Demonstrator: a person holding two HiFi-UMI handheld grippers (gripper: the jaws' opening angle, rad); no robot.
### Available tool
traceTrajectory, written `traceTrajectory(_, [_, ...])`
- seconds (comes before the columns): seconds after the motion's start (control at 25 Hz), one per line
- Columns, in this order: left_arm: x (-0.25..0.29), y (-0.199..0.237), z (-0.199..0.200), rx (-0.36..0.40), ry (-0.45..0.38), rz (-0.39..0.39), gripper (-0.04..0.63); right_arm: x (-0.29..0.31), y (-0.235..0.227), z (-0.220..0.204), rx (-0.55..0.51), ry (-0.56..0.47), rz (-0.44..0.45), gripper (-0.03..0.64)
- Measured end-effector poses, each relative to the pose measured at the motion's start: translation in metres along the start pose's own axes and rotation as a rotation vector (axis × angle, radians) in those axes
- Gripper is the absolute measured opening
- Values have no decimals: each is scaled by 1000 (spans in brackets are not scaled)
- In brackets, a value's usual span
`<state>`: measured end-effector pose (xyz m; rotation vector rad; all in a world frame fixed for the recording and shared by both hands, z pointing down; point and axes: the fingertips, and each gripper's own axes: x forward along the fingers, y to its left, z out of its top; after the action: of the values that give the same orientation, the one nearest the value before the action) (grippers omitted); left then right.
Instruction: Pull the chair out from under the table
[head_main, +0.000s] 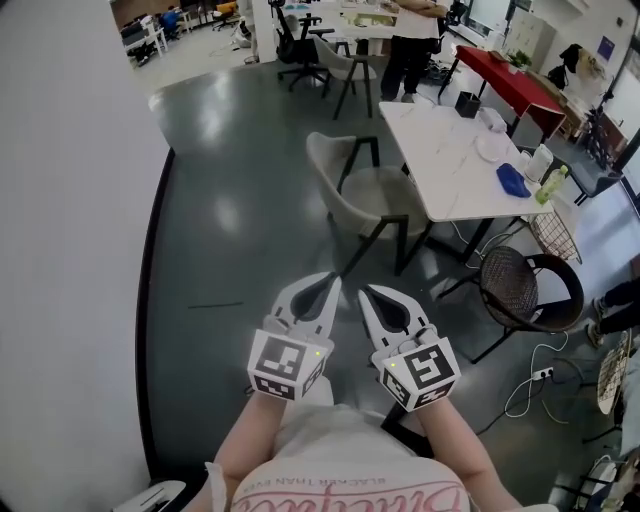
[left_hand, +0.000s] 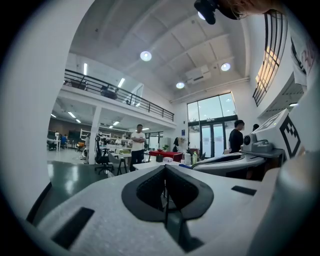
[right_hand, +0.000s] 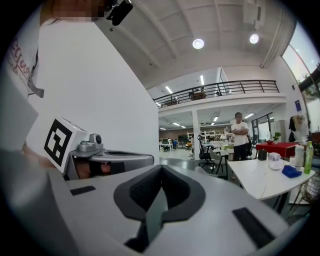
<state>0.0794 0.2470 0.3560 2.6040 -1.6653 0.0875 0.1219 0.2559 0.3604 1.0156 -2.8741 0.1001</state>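
Observation:
A grey shell chair (head_main: 365, 190) on black legs stands against the left edge of the white table (head_main: 440, 165), its seat partly under the top. Both grippers hover side by side well short of it, over the dark floor, pointing toward it. The jaws of my left gripper (head_main: 333, 281) are shut with nothing in them, as its own view (left_hand: 165, 168) shows. The right gripper (head_main: 366, 291) is likewise shut and empty (right_hand: 161, 168). From the right gripper view the chair (right_hand: 205, 171) and the table (right_hand: 265, 180) lie ahead to the right.
A white curved wall (head_main: 70, 250) runs along the left. A dark wicker chair (head_main: 525, 290) and floor cables (head_main: 530, 385) sit right of the table. On the table lie a plate (head_main: 493, 147), a blue object (head_main: 512, 180) and a bottle (head_main: 552, 183). A person (head_main: 410, 40) stands beyond.

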Motion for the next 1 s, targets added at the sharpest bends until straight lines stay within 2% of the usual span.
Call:
traceTrajectory(0.56, [88, 132, 0, -51, 19, -31, 3, 146, -53, 14, 32, 40, -43, 5])
traceTrajectory(1.0, [134, 186, -12, -80, 37, -80, 5, 203, -85, 5, 57, 67, -98, 5])
